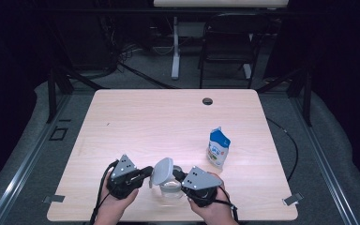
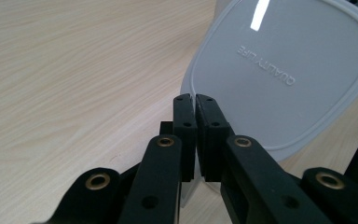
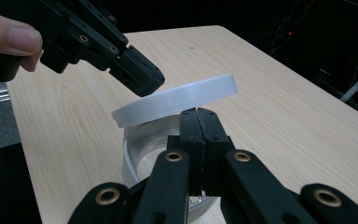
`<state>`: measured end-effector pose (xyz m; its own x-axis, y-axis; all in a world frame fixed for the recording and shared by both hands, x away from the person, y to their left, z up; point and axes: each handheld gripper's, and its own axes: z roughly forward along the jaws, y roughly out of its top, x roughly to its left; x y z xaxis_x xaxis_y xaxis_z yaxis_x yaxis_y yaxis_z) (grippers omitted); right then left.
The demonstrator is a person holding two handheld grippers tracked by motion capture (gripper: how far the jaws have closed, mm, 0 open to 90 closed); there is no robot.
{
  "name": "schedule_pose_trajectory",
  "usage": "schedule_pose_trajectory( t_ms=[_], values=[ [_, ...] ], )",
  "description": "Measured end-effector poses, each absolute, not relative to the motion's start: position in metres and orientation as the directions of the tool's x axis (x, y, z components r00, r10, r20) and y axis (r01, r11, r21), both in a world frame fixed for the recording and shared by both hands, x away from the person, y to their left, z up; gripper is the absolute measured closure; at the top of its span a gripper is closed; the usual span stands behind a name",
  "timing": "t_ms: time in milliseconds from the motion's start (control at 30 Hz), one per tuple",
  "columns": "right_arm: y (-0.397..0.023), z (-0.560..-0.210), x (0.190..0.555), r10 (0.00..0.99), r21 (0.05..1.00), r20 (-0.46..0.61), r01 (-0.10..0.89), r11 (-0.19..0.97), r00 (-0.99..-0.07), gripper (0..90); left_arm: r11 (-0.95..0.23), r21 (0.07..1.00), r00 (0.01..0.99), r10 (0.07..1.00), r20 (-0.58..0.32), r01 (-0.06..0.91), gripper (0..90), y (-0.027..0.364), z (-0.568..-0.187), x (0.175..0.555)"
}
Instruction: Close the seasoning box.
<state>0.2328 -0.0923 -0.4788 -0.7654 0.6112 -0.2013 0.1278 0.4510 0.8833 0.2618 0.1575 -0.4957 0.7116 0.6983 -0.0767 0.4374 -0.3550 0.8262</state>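
The wooden table (image 1: 136,122) spreads wide under the high view, pale grain, a dark cable hole (image 1: 207,101) near its far edge. Down at the near edge, between the two hands, sits the clear container (image 1: 171,190), and in the right gripper view its round wall (image 3: 133,154) shows open at the top. Over it tilts the white lid (image 1: 161,171), one side raised, the other low by the rim; the left gripper view shows its flat face (image 2: 279,74) with raised lettering. The left gripper (image 1: 143,173) comes in from the left, and its jaws are clamped on the lid's edge, the thin rim pinched in the slit between them. The right gripper (image 1: 178,176) reaches in from the other side, jaws pressed together on the container's rim just under the lid; whether the rim is truly pinched I cannot tell. Off to the right, well apart, stands a small blue and white pouch (image 1: 219,148), upright on the table.
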Motion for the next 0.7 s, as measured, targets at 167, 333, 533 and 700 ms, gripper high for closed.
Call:
schedule_pose_trajectory(
  t_ms=[167,333,533,700],
  values=[
    [-0.091,-0.478,0.233,0.613,0.884,-0.202,0.126,0.449,-0.764,90.0,-0.348,0.829,0.705,0.705,-0.077,0.438,85.4,0.160,-0.497,0.261],
    [-0.089,-0.477,0.233,0.610,0.885,-0.205,0.121,0.450,-0.766,90.0,-0.337,0.832,0.700,0.709,-0.083,0.440,84.0,0.163,-0.499,0.260],
    [-0.086,-0.474,0.233,0.607,0.886,-0.209,0.114,0.449,-0.767,89.8,-0.331,0.831,0.692,0.716,-0.087,0.447,82.4,0.166,-0.500,0.258],
    [-0.085,-0.473,0.234,0.606,0.884,-0.212,0.114,0.454,-0.767,89.6,-0.325,0.831,0.684,0.725,-0.087,0.451,80.3,0.169,-0.501,0.258]
  ],
)
